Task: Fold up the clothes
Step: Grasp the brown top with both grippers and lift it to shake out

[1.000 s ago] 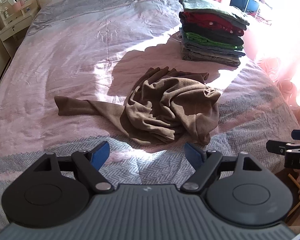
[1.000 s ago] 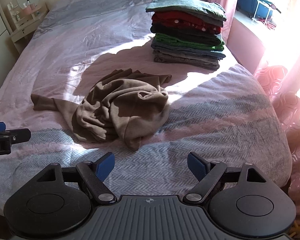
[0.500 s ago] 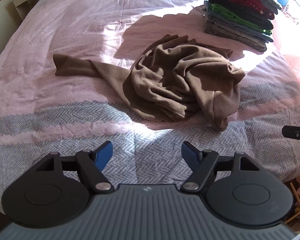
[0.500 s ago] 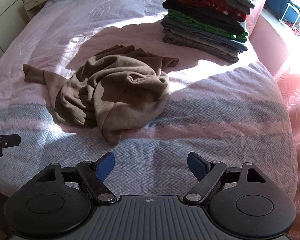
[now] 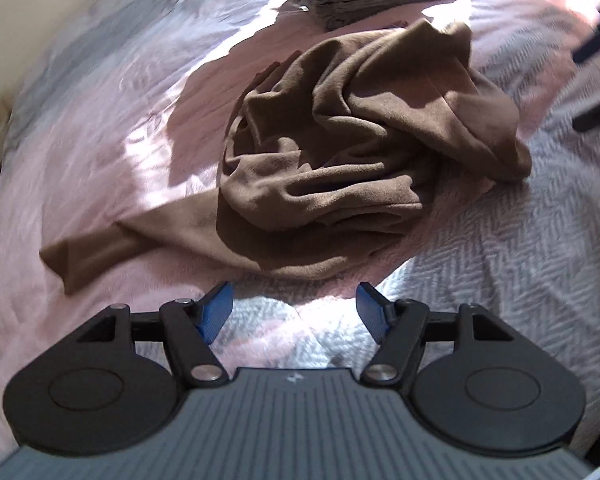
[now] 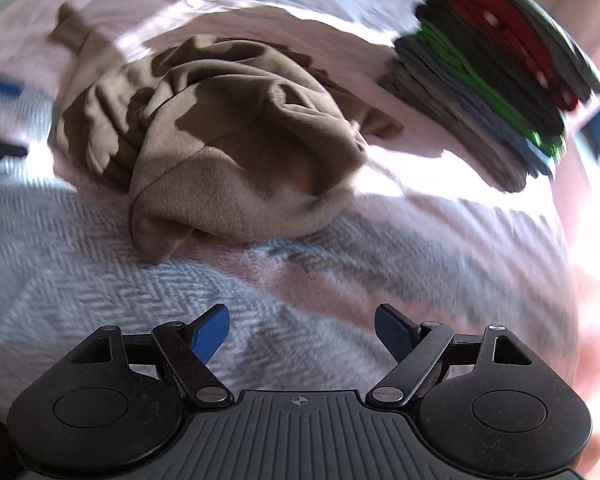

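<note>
Jaws stand wide apart and empty on both your left gripper [image 5: 294,307] and your right gripper [image 6: 301,330], their blue pads hovering over the bed [image 5: 520,264] with its pink and grey herringbone blanket. The crumpled brown long-sleeved garment [image 5: 340,152] lies in a heap just ahead of the left gripper, one sleeve trailing out to the left. Beyond it sits a stack of folded clothes [image 6: 496,80] in red, green and grey.

Matt soft brown garment [image 5: 340,152], herringbone-weave bedspread [image 5: 500,248].
</note>
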Demonstrator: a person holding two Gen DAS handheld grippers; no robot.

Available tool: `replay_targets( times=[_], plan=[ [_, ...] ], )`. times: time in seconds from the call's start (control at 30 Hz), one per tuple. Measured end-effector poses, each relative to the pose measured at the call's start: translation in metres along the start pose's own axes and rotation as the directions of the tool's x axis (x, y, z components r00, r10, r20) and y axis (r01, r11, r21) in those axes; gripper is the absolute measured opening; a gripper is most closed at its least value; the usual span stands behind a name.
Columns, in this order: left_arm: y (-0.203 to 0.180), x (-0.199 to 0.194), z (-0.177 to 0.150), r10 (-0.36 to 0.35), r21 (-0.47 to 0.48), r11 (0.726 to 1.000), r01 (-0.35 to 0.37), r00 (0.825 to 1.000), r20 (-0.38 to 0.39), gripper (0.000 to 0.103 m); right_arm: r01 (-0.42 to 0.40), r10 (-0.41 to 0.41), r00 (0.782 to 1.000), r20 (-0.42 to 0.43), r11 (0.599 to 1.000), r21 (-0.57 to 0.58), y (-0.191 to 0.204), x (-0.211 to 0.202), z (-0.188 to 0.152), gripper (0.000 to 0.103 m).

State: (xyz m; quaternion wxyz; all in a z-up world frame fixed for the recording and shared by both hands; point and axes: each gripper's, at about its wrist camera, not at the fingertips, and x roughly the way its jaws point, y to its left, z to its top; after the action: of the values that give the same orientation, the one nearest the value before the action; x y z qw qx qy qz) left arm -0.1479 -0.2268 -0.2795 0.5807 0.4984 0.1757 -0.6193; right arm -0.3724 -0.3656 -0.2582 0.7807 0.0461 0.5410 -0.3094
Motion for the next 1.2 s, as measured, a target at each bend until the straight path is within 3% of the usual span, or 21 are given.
replay_targets(
  times=[0.07,0.13,0.27,0.43,0.47,0.53,0.57,0.6,0.63,0.67,0.77,0.83,0.93,1.0,1.1,1.2],
  plan=[
    [-0.005,0.014,-0.005,0.008,0.13,0.991,-0.013,0.999,0.039,0.065,0.028,-0.022,0.998,0.058,0.992,-0.121,0.008,0.01,-0.005,0.083],
    [-0.01,0.028,-0.01,0.01,0.256,0.966,-0.03,0.997,0.078,0.065,0.068,-0.037,0.991,0.125,0.965,-0.253,0.018,0.02,-0.011,0.083],
    [-0.018,0.055,-0.018,-0.003,0.475,0.877,-0.072,0.988,0.154,0.066,0.137,-0.032,0.972,0.231,0.878,-0.458,0.033,0.041,-0.024,0.083],
    [-0.004,0.075,-0.02,-0.073,0.491,0.87,-0.033,0.978,0.195,0.067,0.201,0.005,0.942,0.337,0.795,-0.572,0.038,0.068,-0.029,0.082],
    [0.001,0.079,-0.02,-0.092,0.481,0.877,-0.015,0.976,0.198,0.066,0.21,0.013,0.935,0.354,0.784,-0.585,0.039,0.073,-0.028,0.078],
    [0.007,0.085,-0.02,-0.134,0.462,0.887,0.029,0.972,0.195,0.057,0.225,0.015,0.932,0.362,0.758,-0.612,0.041,0.083,-0.025,0.04],
    [0.01,0.087,-0.02,-0.155,0.452,0.89,0.053,0.969,0.192,0.044,0.23,0.011,0.934,0.358,0.747,-0.624,0.041,0.088,-0.023,0.029],
    [0.015,0.086,-0.019,-0.16,0.433,0.899,0.061,0.967,0.196,0.021,0.228,0.009,0.935,0.353,0.747,-0.624,0.039,0.089,-0.021,0.013],
    [0.021,0.082,-0.018,-0.149,0.405,0.913,0.053,0.967,0.207,0.007,0.219,0.013,0.935,0.354,0.764,-0.607,0.034,0.087,-0.019,0.009],
    [0.027,0.077,-0.016,-0.137,0.377,0.925,0.046,0.966,0.218,0.001,0.208,0.016,0.935,0.354,0.785,-0.584,0.028,0.084,-0.016,0.006],
    [0.045,0.063,-0.01,-0.1,0.288,0.957,0.025,0.964,0.247,0.001,0.164,0.004,0.932,0.363,0.887,-0.431,-0.002,0.062,0.002,0.006],
    [0.057,0.054,-0.006,-0.074,0.228,0.974,0.012,0.961,0.265,0.001,0.146,-0.013,0.927,0.375,0.933,-0.33,-0.026,0.042,0.015,0.005],
    [0.08,0.034,-0.001,-0.018,0.122,0.992,-0.019,0.955,0.297,0.001,0.092,-0.011,0.913,0.408,0.98,-0.178,-0.064,0.004,0.036,0.005],
    [0.112,-0.007,0.001,0.076,-0.015,0.997,-0.076,0.935,0.346,0.001,0.069,-0.016,0.891,0.455,0.992,-0.101,-0.086,-0.025,0.05,0.005],
    [0.163,-0.077,0.004,0.215,-0.244,0.962,-0.121,0.888,0.407,0.001,0.008,0.01,0.847,0.532,0.999,-0.031,-0.112,-0.075,0.07,0.005],
    [0.187,-0.142,-0.002,0.317,-0.391,0.91,-0.14,0.842,0.437,0.001,-0.035,0.031,0.794,0.607,0.999,-0.006,-0.118,-0.123,0.087,0.0]
  ],
)
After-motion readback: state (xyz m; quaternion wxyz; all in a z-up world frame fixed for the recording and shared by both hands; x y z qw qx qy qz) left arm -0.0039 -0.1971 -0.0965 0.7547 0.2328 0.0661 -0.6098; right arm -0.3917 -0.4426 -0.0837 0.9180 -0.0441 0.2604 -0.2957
